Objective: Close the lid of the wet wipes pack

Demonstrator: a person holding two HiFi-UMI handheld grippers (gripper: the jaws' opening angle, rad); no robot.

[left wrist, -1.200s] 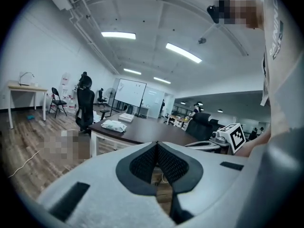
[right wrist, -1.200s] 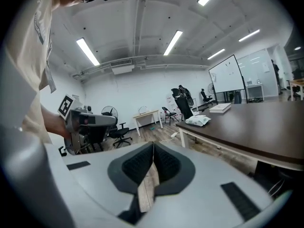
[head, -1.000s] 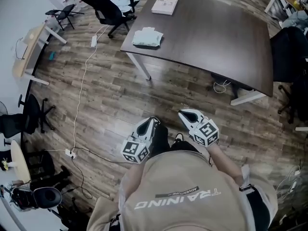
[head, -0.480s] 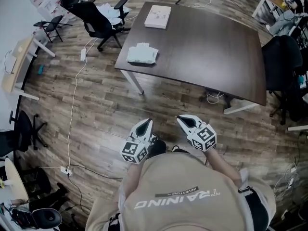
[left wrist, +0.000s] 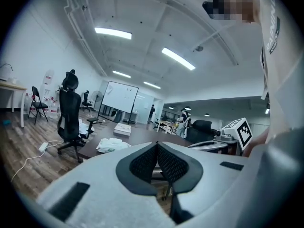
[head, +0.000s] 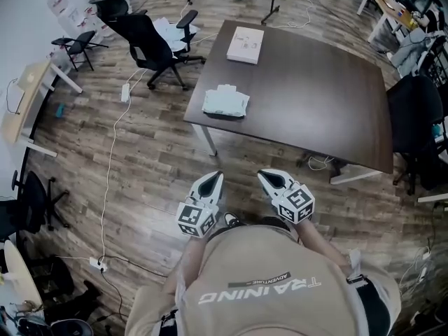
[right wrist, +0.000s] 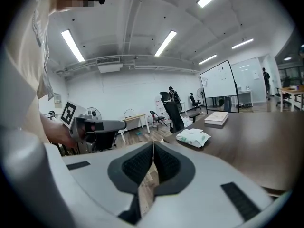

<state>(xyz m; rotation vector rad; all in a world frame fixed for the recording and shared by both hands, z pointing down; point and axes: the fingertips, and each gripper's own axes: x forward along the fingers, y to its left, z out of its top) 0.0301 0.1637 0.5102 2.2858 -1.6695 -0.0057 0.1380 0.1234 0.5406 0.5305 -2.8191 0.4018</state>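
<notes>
The wet wipes pack [head: 225,101] is a pale green-white soft pack lying near the near-left corner of the dark brown table [head: 315,96]. It also shows in the left gripper view as the pack [left wrist: 112,145] and in the right gripper view as the pack [right wrist: 193,137]. My left gripper [head: 213,178] and right gripper [head: 269,176] hang close to my chest over the wooden floor, well short of the table. Both are shut, jaws touching, with nothing between them. From here I cannot make out how the pack's lid stands.
A white box [head: 246,45] lies at the table's far-left side. Black office chairs [head: 150,37] stand left of the table and another chair [head: 414,110] at its right. A white cable [head: 115,145] with a power strip runs across the floor on the left.
The view has shifted: the table and wipes pack sit slightly nearer and more to the right. Both grippers stay shut near my chest.
</notes>
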